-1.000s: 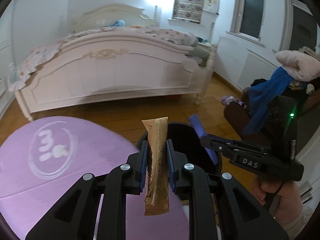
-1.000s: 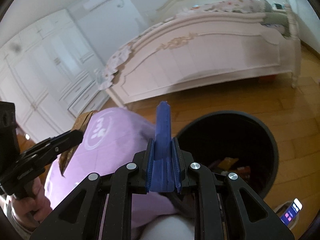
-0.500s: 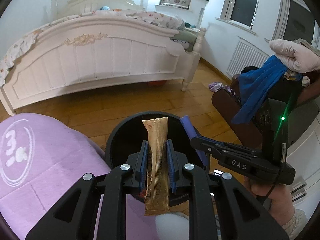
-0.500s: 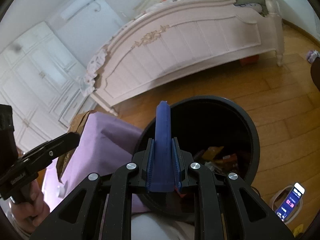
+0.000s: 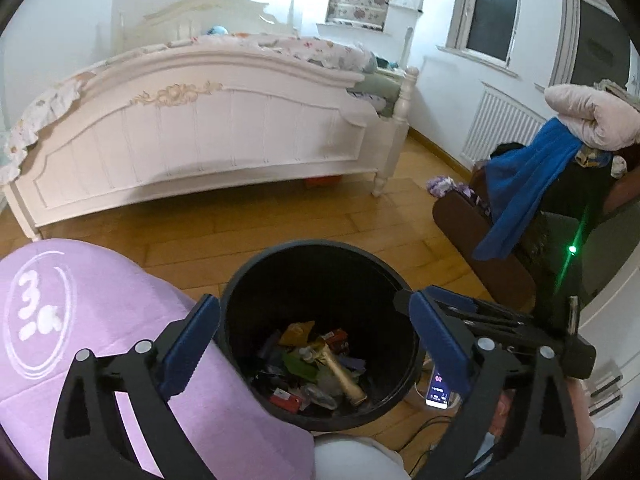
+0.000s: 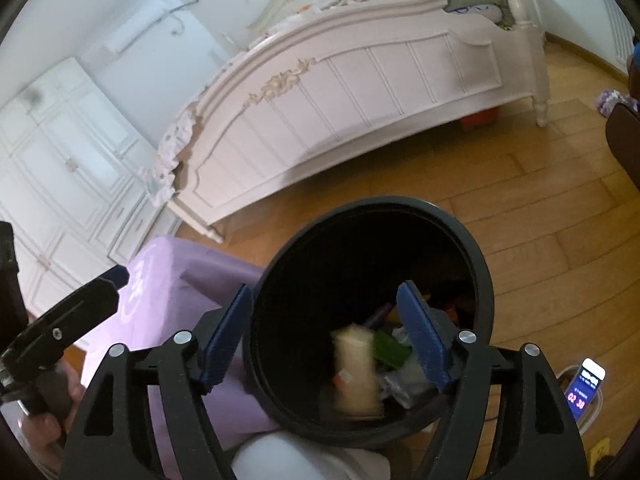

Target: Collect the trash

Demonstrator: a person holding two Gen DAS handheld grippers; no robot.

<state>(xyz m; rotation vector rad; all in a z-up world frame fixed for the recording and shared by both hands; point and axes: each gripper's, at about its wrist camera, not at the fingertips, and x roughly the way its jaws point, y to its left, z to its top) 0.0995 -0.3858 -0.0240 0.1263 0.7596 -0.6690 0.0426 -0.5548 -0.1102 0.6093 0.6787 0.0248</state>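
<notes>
Left wrist view looks down past the left gripper, whose jaws have just been opening and now stand wide with nothing between them, into a black bin on the wooden floor. A gold tube lies on the heap of trash at the bottom. A purple cloth sits just beside the bin, and a phone lies on the floor at its other side. The right gripper has just been opening too; its jaws are apart and empty above the bin. A white bed stands beyond, and a blue garment hangs off to the side.
</notes>
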